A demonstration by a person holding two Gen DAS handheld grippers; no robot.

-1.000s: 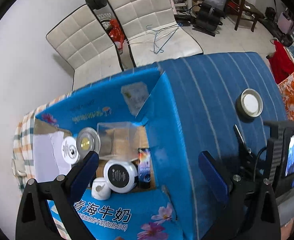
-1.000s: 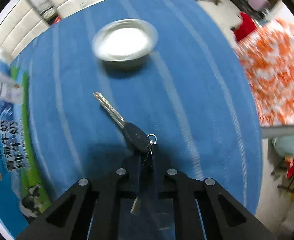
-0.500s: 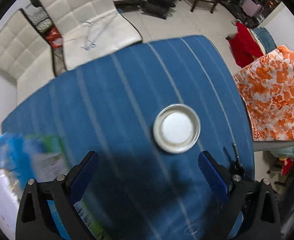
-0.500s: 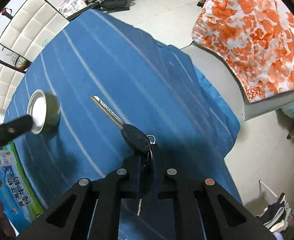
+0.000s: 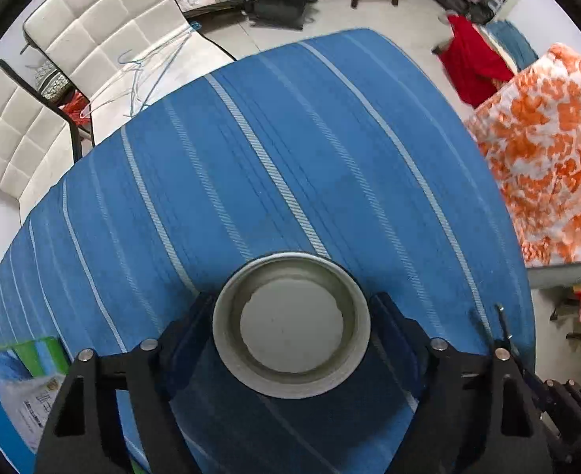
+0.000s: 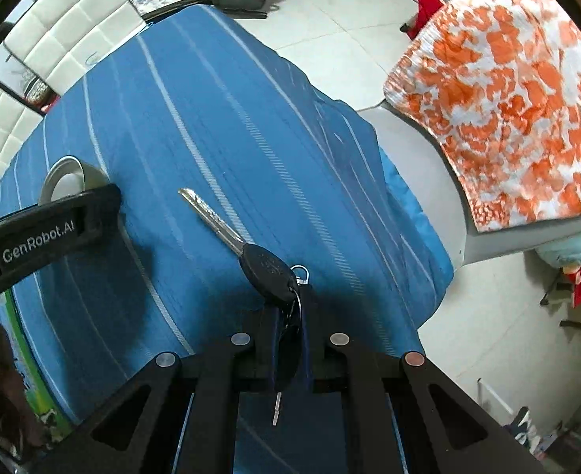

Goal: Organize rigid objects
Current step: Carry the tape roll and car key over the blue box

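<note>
Left hand-held gripper point(image 5: 290, 326) now astride tin point(image 5: 290, 326)

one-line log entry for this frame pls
left gripper: open, fingers straddling round tin | right gripper: shut on key bunch | surface: blue striped cloth

Between the black left tongs point(image 5: 290, 326) sits a silvery tin point(image 5: 290, 324) with a pale grey-white middle, on a blue cloth point(image 5: 274, 150) with thin white stripes. Right tongs point(image 6: 288, 331), black too, show a silver key point(image 6: 211, 213) with a black head; off to their right, an orange-and-white flowered blanket point(image 6: 508, 91).
</note>
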